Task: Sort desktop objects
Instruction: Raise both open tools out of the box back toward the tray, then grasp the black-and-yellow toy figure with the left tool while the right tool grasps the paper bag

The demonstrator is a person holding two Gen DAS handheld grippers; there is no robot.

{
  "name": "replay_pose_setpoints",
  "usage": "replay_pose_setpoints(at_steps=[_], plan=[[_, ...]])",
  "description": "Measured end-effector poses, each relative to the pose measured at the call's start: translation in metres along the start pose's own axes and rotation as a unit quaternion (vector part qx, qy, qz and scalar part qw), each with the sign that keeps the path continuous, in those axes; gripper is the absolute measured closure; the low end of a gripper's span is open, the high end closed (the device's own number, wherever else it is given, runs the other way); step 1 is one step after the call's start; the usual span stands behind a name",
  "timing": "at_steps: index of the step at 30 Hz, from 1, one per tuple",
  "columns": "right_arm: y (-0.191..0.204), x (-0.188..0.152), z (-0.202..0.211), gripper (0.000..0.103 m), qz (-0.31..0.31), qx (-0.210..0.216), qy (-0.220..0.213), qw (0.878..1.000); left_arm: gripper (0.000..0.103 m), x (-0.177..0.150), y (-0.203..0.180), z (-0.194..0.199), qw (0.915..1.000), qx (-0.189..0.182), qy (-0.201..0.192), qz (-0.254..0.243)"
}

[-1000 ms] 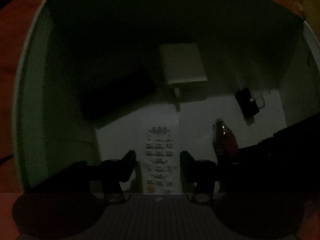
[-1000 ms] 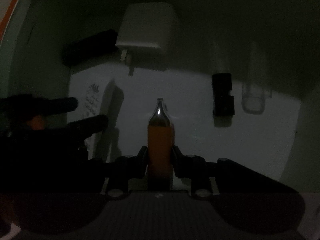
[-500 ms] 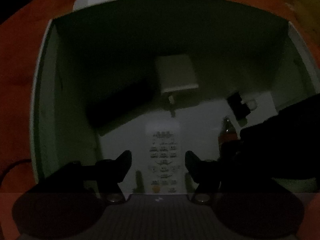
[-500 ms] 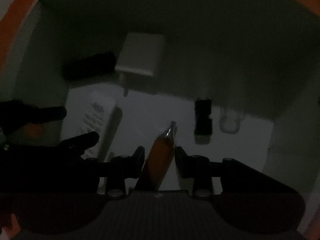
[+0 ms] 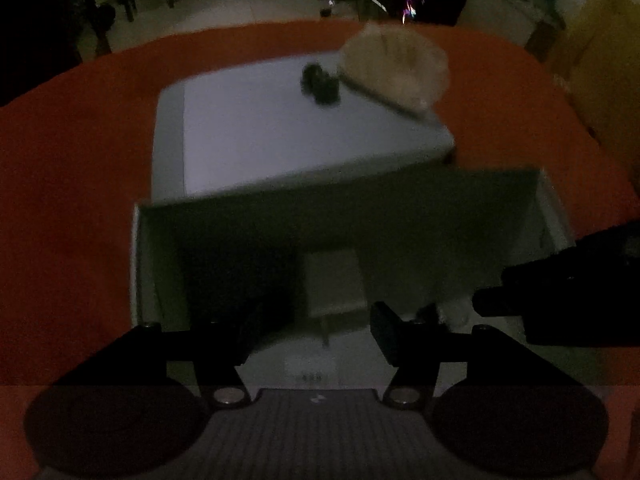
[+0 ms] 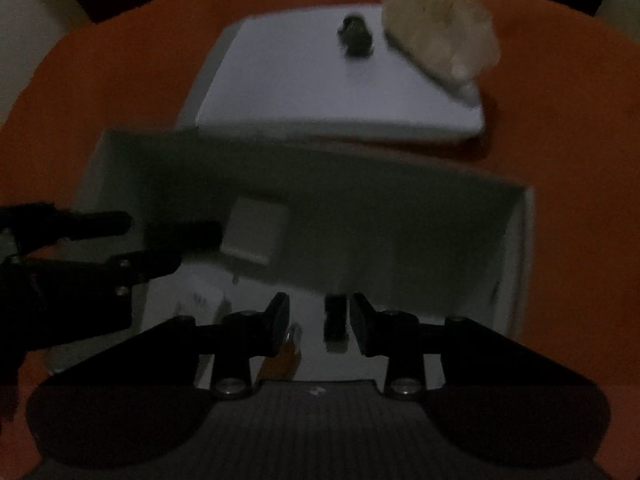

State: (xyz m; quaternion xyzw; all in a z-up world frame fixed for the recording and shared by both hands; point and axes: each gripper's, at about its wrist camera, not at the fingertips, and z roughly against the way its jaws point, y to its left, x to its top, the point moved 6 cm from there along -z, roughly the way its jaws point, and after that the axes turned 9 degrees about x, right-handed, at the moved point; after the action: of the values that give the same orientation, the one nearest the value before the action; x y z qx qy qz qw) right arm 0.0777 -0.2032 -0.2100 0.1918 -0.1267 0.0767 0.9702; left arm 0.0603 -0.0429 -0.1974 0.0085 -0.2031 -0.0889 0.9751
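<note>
From the left wrist view, an orange tabletop (image 5: 80,168) fills the scene under dim light, with a pale tiled floor and dark furniture legs beyond it. A flat white lid (image 5: 288,128) lies on it, carrying a small black object (image 5: 320,80) and a beige crumpled thing (image 5: 396,68). Nearer sits an open white box (image 5: 138,264); inside, a white charger (image 5: 336,280) is blurred. The left gripper (image 5: 310,336) is spread wide and empty above the box, the right gripper's dark body intruding at the right. From the right wrist view, the same box (image 6: 520,240) holds the charger (image 6: 256,232), a small black piece (image 6: 336,316), a white remote (image 6: 200,300) and an orange bottle (image 6: 286,352) lying on the floor. The right gripper (image 6: 320,320) is spread, holding nothing.
</note>
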Motion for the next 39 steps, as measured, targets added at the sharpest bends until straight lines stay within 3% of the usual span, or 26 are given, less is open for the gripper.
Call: replay_pose_setpoints(at_steps=[6,13,20,27,32,37,39], plan=[[-0.013,0.039,0.03,0.066,0.001,-0.01,-0.046,0.999,0.048,0.035,0.0,0.007,0.9997,-0.002,-0.02,0.01],[-0.038,0.072,0.04,0.066,-0.009,-0.027,-0.052,0.998,0.048,0.074,0.01,-0.004,0.9994,0.003,-0.013,0.032],[-0.068,0.102,0.046,0.066,-0.035,-0.035,-0.085,0.995,0.048,0.1,0.003,-0.019,0.9986,-0.009,-0.045,0.026],[-0.107,0.138,0.044,0.066,-0.101,-0.043,-0.147,0.983,0.048,0.134,-0.007,-0.045,0.9967,-0.022,-0.063,0.046],[-0.131,0.163,0.031,0.066,-0.131,-0.037,-0.16,0.978,0.048,0.164,-0.006,-0.077,0.9938,-0.019,-0.059,0.093],[-0.155,0.184,0.01,0.065,-0.156,-0.03,-0.162,0.974,0.048,0.183,-0.006,-0.115,0.9933,-0.024,-0.041,0.106],[-0.161,0.191,0.004,0.065,-0.162,-0.026,-0.162,0.973,0.048,0.189,-0.005,-0.125,0.9929,-0.018,-0.051,0.106]])
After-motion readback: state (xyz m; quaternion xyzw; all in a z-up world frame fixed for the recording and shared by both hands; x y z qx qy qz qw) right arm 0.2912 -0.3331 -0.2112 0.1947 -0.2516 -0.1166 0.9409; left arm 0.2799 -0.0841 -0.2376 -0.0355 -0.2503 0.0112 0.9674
